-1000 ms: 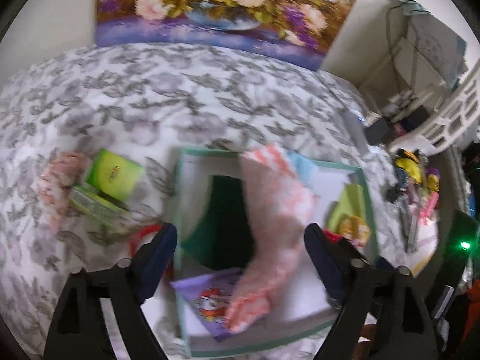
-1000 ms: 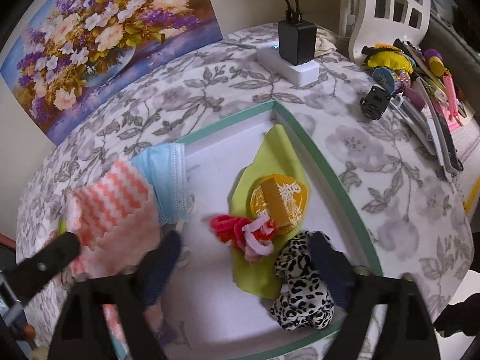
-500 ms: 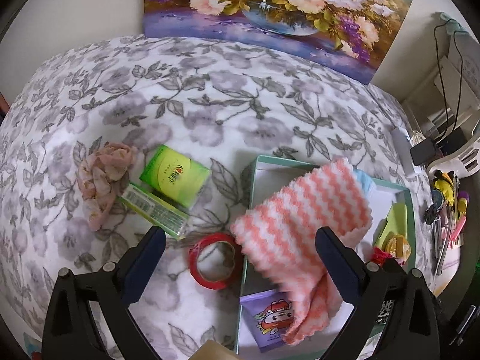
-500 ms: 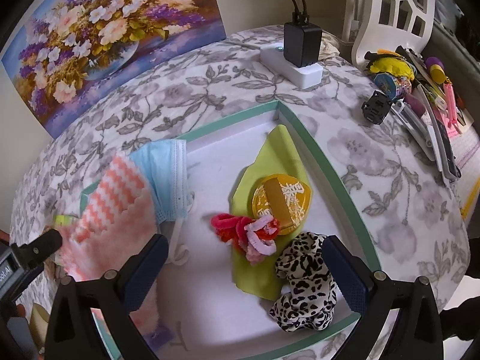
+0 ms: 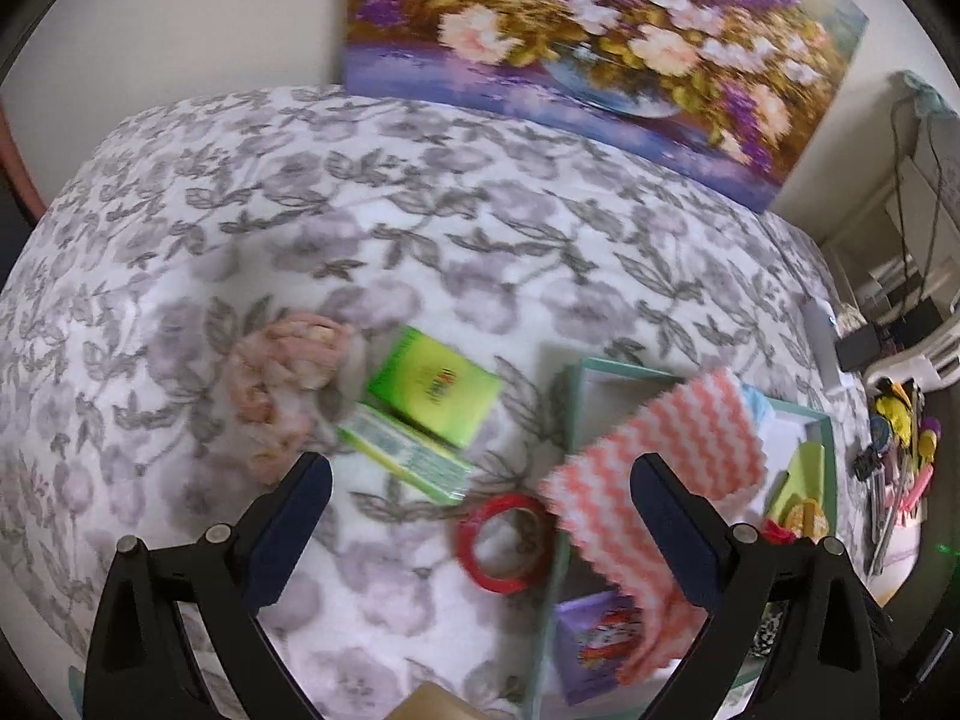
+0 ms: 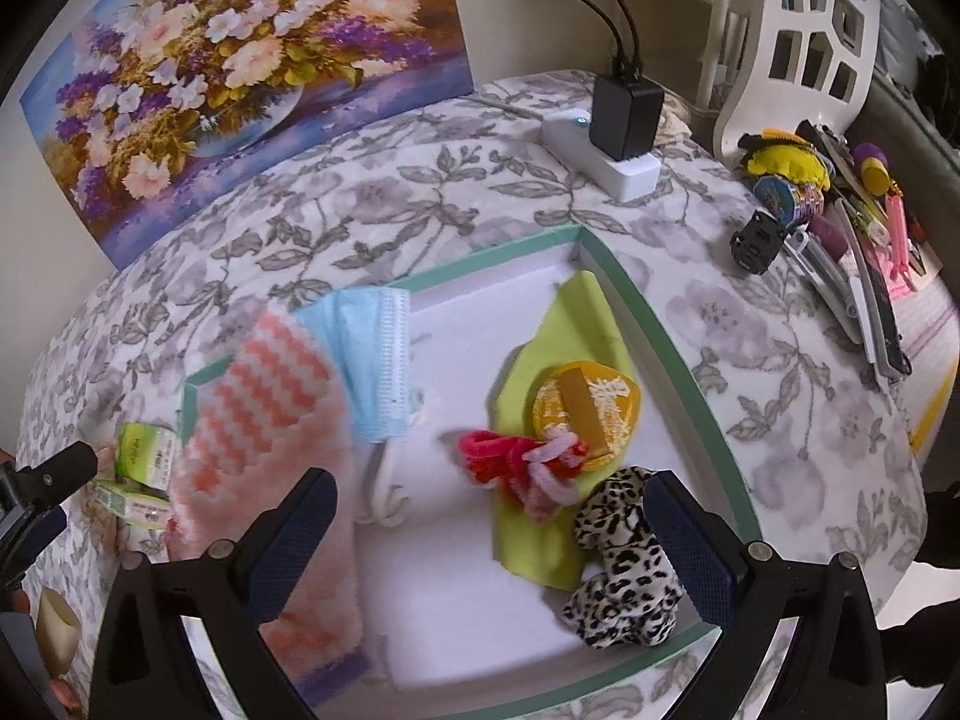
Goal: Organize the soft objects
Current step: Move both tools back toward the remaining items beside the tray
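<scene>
My left gripper (image 5: 480,495) hangs open over the flowered tablecloth, with nothing between its fingers. Ahead of it lie a pink scrunchie (image 5: 282,372), two green boxes (image 5: 432,390) and a red tape ring (image 5: 504,540). To its right, a pink-and-white zigzag cloth (image 5: 660,456) drapes over the left rim of the green-edged tray (image 5: 573,414). My right gripper (image 6: 489,519) stands open above the tray (image 6: 660,348). The tray holds the zigzag cloth (image 6: 270,420), a blue face mask (image 6: 366,360), a green cloth (image 6: 570,330), a red-and-pink scrunchie (image 6: 522,462) and a leopard scrunchie (image 6: 624,570).
A flower painting (image 6: 240,72) leans on the wall behind the table. A white power strip with a black charger (image 6: 618,138) sits behind the tray. Pens and small clutter (image 6: 840,210) crowd the right edge. A purple packet (image 5: 594,642) lies in the tray's near corner.
My left gripper has let go of the zigzag cloth and moved left off the tray to over the tablecloth. The cloth now rests over the tray's left rim. My right gripper's fingers spread slightly wider.
</scene>
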A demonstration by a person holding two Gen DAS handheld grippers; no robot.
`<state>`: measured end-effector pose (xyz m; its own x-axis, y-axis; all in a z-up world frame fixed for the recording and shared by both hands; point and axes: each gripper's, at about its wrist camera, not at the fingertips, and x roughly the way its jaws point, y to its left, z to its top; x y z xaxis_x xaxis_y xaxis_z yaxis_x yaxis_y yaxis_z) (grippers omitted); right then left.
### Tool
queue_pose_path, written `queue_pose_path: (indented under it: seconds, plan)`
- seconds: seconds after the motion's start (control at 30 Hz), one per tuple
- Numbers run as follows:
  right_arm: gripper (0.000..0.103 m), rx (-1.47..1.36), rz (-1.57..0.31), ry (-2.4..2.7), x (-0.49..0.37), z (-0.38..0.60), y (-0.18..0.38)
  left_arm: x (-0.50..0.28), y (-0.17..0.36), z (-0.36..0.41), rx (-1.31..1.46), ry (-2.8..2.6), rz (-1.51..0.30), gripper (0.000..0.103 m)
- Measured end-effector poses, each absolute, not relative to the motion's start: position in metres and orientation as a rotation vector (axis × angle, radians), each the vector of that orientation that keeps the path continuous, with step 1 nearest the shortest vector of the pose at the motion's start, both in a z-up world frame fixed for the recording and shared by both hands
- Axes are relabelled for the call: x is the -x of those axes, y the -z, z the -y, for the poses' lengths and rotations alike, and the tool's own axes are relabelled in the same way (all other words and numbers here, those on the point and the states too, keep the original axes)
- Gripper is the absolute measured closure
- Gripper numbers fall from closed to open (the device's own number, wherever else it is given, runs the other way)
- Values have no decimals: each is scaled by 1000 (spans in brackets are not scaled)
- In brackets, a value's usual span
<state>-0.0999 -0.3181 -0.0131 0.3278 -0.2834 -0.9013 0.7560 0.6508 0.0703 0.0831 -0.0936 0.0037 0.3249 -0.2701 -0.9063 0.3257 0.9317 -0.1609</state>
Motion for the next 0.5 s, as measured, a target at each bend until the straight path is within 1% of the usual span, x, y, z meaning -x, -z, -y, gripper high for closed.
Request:
queue_pose_path:
  seconds: [0.23, 0.5]
  plan:
    - [0, -510, -1001, 682, 80, 291, -2, -101, -7, 50, -35, 283, -1179, 3]
    - [0, -464, -979, 560, 35, 233, -17, -118, -11, 0, -21, 183, -1172, 3]
